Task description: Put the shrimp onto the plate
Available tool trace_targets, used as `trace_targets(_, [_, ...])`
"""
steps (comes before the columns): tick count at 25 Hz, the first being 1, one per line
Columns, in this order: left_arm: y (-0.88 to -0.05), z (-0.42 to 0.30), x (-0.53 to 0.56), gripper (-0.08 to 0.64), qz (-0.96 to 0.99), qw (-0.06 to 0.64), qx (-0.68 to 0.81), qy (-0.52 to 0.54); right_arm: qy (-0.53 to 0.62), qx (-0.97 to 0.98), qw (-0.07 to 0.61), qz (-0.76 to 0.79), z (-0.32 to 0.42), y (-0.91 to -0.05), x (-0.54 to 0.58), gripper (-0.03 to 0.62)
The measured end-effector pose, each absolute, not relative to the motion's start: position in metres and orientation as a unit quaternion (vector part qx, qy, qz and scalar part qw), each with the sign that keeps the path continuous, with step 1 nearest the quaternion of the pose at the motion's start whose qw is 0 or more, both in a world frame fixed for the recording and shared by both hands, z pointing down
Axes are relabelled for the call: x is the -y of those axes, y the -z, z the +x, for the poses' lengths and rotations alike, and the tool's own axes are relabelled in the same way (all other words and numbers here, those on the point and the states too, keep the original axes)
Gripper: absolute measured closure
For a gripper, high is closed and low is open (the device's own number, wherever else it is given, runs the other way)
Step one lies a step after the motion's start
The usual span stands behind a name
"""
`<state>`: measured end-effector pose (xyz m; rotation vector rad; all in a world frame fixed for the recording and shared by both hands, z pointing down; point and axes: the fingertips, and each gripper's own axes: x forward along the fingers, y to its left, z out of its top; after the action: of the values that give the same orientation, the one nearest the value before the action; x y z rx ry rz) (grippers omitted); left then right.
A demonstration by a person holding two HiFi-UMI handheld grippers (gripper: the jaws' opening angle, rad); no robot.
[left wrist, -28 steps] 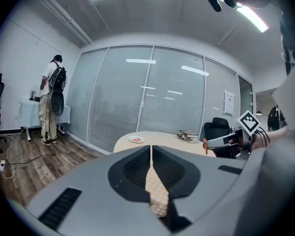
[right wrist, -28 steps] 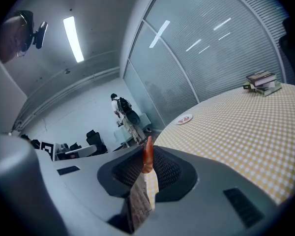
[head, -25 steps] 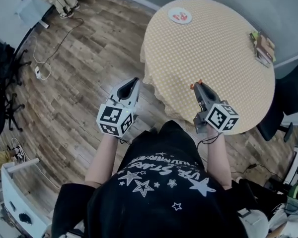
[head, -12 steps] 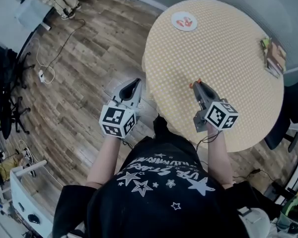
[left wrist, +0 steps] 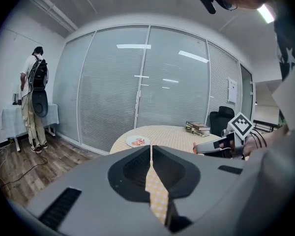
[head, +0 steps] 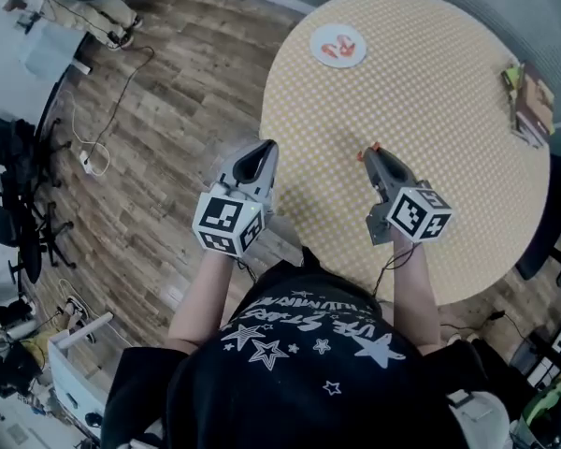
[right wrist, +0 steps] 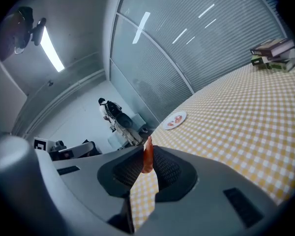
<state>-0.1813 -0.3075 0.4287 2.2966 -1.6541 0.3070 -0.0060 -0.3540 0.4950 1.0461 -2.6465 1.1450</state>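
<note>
The right gripper [right wrist: 147, 152] is clamped on a shrimp [right wrist: 148, 157]. The orange-red piece stands upright between the jaw tips, with its pointed end poking above them. In the head view the same shrimp [head: 373, 147] shows as a small orange spot at the nose of the right gripper [head: 370, 155]. It is held over the near part of the round table [head: 449, 185], which is covered with a yellow checked cloth.

The left gripper [left wrist: 151, 150] is closed with nothing in it: its jaws meet along a thin line and only the checked cloth shows below them. In the head view the left gripper [head: 261, 151] sits at the table's near-left rim, partly over the wooden floor [head: 159, 157]. It is level with the right gripper and well apart from it.

The white plate [head: 338, 45] lies at the far-left side of the table, well away from both grippers. It already has other orange-red shrimp pieces [head: 333, 50] on it. A small stack of books [head: 529, 103] lies near the table's right edge. A dark chair [head: 552, 223] stands just beyond the table on the right.

Cables [head: 93, 152] trail over the floor at the left. In the left gripper view a person with a backpack [left wrist: 34, 95] stands at the far wall, turned away.
</note>
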Motion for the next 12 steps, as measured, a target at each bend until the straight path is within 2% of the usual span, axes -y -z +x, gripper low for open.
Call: trace_targets(12, [-0.448, -0.156, 0.369, 0.541, 0.811, 0.160, 0.546, -0.136, -0.402, 0.837, 0.029, 0.370, 0.028, -0.526, 0.385, 0.528])
